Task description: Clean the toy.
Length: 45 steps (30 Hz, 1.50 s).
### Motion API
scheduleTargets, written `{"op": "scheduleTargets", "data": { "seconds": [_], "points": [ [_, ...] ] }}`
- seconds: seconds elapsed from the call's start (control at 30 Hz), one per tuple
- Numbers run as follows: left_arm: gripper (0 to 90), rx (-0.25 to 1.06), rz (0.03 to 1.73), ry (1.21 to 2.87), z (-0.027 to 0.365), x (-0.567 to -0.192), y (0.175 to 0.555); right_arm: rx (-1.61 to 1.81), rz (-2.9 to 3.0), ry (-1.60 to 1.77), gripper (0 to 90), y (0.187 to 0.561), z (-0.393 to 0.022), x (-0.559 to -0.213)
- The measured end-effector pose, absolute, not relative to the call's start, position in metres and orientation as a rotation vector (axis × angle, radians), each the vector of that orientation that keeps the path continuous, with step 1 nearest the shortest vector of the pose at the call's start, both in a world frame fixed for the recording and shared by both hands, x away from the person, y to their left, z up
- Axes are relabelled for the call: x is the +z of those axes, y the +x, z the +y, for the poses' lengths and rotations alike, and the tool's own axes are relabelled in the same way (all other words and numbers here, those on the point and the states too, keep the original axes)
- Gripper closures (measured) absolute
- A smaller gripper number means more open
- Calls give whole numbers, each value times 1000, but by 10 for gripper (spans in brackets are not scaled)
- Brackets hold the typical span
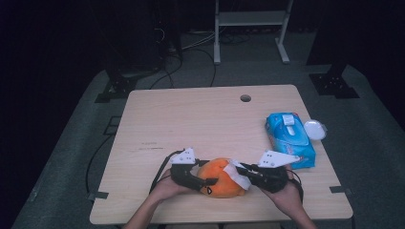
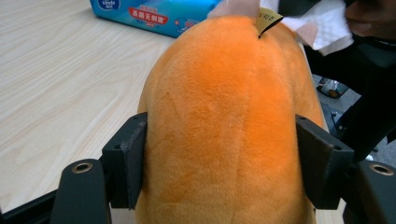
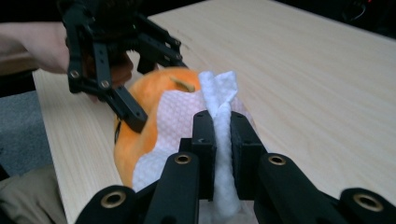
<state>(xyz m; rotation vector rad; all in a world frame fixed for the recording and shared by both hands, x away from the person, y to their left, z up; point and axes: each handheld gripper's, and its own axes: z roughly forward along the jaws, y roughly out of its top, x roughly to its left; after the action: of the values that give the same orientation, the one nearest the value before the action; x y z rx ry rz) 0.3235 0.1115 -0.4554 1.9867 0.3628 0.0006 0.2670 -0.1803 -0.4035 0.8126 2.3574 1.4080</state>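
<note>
Nearest the lens, in the right gripper view, the right gripper [image 3: 218, 140] is seen pinched tight on a bunched fold of a white wet wipe [image 3: 177, 116], the rest of which is draped over an orange plush toy [image 3: 140, 135]. The wipe is presumably held this way so that the toy's fur can be rubbed clean. Just beyond, on the toy's far side, the left gripper [image 3: 128, 100] is clamped across the plush body, its pads pressed into the fur, apparently to steady the toy against the rubbing. In the left gripper view, the pads [image 2: 128, 158] are shown dented into the toy's flanks, and a small yellow tag [image 2: 267, 19] is revealed at its top, with the wipe beyond it. From the high view, the toy [image 1: 220, 179] is placed near the front edge of the table [image 1: 191, 119]; to the toy's right and farther back, a blue pack of wipes [image 1: 290, 140] is laid, with a small white lid [image 1: 315, 129] just beside it.
</note>
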Motion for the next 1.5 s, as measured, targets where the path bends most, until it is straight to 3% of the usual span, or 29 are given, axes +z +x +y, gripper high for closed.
{"op": "scheduleTargets", "data": {
  "seconds": [0.6, 0.83, 1.13, 1.17, 1.27, 1.3, 1.4, 1.5],
  "points": [
    [270, 4, 367, 1987, 108, -455, 325, 1387, 2347, 856, 817, 271, -190, -401],
    [265, 28, 343, 2000, 105, -453, 322, 1425, 2375, 766, 809, 267, -172, -394],
    [120, -108, 504, 1961, 93, -445, 329, 1385, 2431, 824, 812, 267, -175, -407],
    [147, -93, 499, 1968, 90, -445, 329, 1374, 2425, 832, 812, 269, -175, -407],
    [363, -7, 435, 1936, 89, -440, 327, 1360, 2391, 837, 814, 271, -179, -402],
    [396, 36, 416, 1915, 89, -437, 326, 1367, 2371, 831, 816, 270, -181, -399],
    [421, 212, 355, 1844, 89, -431, 322, 1399, 2280, 823, 816, 270, -185, -385],
    [411, 252, 313, 1826, 90, -431, 324, 1440, 2246, 846, 816, 276, -186, -378]
  ]
}}
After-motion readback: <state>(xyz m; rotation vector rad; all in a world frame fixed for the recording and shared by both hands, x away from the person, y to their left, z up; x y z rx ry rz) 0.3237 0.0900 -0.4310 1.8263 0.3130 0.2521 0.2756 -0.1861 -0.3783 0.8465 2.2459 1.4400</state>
